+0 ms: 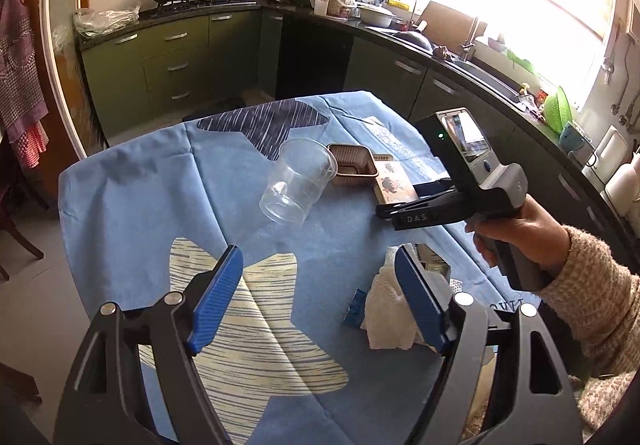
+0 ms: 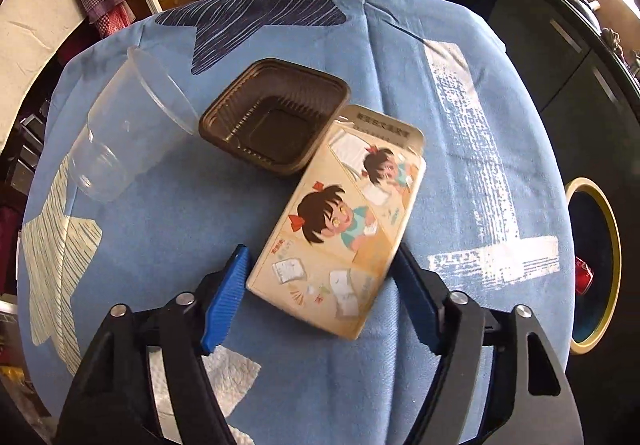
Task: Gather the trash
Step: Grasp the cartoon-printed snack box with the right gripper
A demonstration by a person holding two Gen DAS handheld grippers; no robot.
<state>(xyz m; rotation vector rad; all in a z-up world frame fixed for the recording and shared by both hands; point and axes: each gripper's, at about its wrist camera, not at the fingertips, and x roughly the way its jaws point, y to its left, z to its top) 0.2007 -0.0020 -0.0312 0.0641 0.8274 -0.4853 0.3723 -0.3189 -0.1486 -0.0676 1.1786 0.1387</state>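
Note:
On the blue tablecloth [image 1: 160, 197] lie a clear plastic cup [image 1: 298, 181] on its side, a brown plastic tray [image 1: 354, 164], a beige cartoon-printed box [image 1: 394, 183], a crumpled white tissue [image 1: 386, 309] and a small blue wrapper [image 1: 355, 307]. My left gripper [image 1: 320, 293] is open and empty above the near table, the tissue by its right finger. My right gripper [image 2: 324, 293] is open, its jaws standing either side of the near end of the box [image 2: 344, 221]. The cup [image 2: 124, 125] and tray [image 2: 276, 113] lie beyond it. The tissue [image 2: 224, 377] shows under its left finger.
A round bin with a yellow rim [image 2: 596, 265] stands beside the table on the right, a red can inside. Green kitchen cabinets [image 1: 176, 57] and a dark counter with a sink [image 1: 472, 65] run behind and to the right. A wooden chair [image 1: 16, 241] stands at the left.

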